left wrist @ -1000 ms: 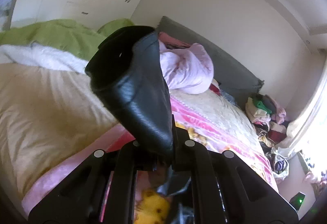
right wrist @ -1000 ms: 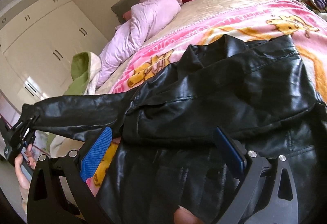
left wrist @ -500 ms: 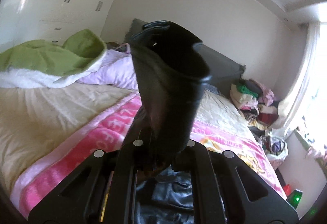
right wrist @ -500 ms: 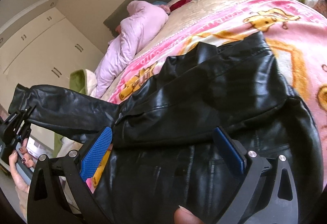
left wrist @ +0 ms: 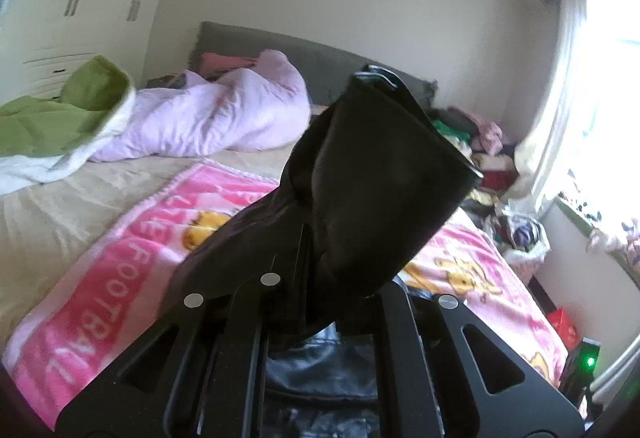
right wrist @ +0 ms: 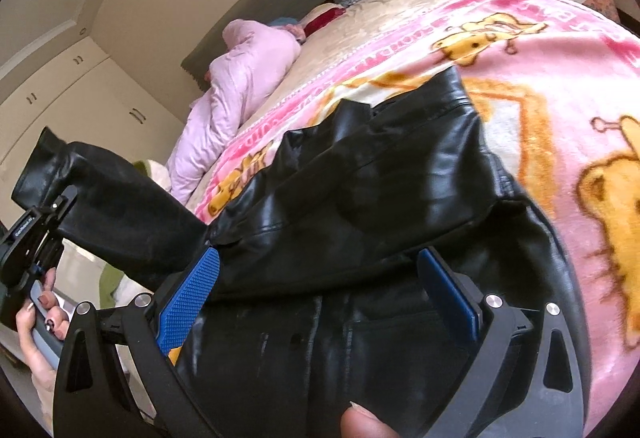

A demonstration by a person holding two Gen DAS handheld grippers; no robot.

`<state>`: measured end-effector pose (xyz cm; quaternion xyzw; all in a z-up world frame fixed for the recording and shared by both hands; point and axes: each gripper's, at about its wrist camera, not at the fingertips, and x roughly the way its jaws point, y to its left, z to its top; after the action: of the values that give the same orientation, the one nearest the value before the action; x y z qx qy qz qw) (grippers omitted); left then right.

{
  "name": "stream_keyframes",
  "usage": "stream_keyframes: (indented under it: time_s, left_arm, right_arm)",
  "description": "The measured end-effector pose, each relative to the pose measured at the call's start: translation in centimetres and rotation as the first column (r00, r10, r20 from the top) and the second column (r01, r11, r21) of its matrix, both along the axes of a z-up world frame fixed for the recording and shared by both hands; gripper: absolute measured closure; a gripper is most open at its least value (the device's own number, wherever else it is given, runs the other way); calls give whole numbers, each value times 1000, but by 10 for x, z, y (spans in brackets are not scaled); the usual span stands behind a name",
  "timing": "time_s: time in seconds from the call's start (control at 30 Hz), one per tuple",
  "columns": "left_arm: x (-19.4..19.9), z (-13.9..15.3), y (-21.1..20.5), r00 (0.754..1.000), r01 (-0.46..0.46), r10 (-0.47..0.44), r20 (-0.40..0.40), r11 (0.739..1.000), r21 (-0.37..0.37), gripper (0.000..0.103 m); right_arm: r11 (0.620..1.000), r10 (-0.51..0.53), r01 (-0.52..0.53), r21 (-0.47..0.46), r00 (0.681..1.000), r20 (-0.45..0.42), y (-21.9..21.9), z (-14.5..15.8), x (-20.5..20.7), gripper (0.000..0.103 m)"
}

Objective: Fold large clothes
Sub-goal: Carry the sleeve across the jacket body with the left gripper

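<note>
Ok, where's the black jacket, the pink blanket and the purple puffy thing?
black jacket (right wrist: pixel 360 206), right wrist view, on its folded upper body.
pink blanket (right wrist: pixel 560 50), right wrist view, on a bare pink patch.
purple puffy thing (left wrist: pixel 224 118), left wrist view, on its crumpled middle.

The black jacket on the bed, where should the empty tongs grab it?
Probably the black jacket at its hem edge, right under the open right tongs, coming from above. That edge lies flat on the pink blanket, while the sleeve is already pinched in the left tongs.
</note>
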<state>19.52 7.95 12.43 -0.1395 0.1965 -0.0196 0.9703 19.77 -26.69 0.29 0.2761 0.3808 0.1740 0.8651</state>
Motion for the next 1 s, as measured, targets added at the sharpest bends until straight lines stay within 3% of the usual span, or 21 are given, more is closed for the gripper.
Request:
stream_keyframes:
  time_s: [0.33,0.63,0.73,0.8,1.0]
  left_arm:
    - [29,-58,-68,981,160,-145,-127,980,116,100]
    - [41,-120,-99,930,280,-240,-277,953,114,94]
    - [44,-139,-103,913,307,-258,-317,945,114,83]
    - [46,-153,-106,896,329,-268,-354,936,125,65]
    - [47,-175,-109,859,355,-269,-436,926,127,54]
  right_arm:
    - [993,-107,106,-59,994,-9,-35,-2,0,4]
    - [989,-136,134,-61,990,-42,-45,-9,5,4]
    - [992,-124,123,-17,990,-59,-42,-12,10,4]
    - [994,-105,106,5,992,-69,-36,-12,14,4]
    - [984,56,-27,178,985,-163,-8,-25,47,4]
